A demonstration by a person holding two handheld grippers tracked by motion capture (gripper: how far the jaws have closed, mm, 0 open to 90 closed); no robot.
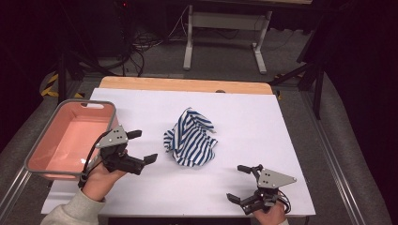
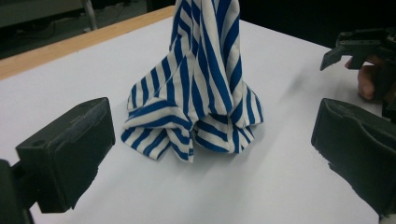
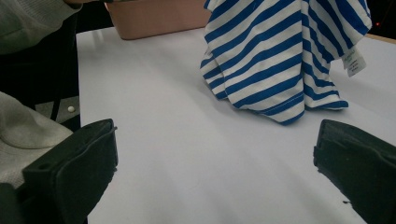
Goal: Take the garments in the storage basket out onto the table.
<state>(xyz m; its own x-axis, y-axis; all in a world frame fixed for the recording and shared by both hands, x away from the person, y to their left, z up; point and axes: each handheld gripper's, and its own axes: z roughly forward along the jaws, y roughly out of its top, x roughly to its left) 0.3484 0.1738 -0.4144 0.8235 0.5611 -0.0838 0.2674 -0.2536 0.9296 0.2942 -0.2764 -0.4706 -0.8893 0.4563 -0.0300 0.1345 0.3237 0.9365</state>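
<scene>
A pink tub [image 1: 70, 140] with a grey rim is seen at the left edge of the white table [image 1: 263, 126], partly overhanging it. Its inside is bare as far as can be seen. Just right of the tub, the left gripper [image 1: 141, 146] is held above the table in the left hand [image 1: 101, 180], a grey sleeve [image 1: 70, 211] showing at the wrist. Its jaws are spread wide, with nothing between them, and are pointed toward the cloth. In the left gripper view the same gripper [image 2: 205, 154] is seen with both black jaws far apart and the cloth [image 2: 201, 88] standing beyond them, clear of both.

A blue-and-white striped cloth [image 1: 191, 137] is heaped near the middle of the table, touched by neither gripper. It is bunched into a crumpled peak rather than laid flat. A small white label [image 3: 354, 61] is seen hanging from the cloth [image 3: 280, 56] in the right gripper view.

Near the front right of the table, the right gripper [image 1: 238, 183] is held in the right hand [image 1: 270, 216], well apart from the cloth. Its jaws are likewise spread, and nothing is gripped. From its own view the right gripper [image 3: 210, 163] is seen over bare white table, with the tub [image 3: 154, 18] far behind.
</scene>
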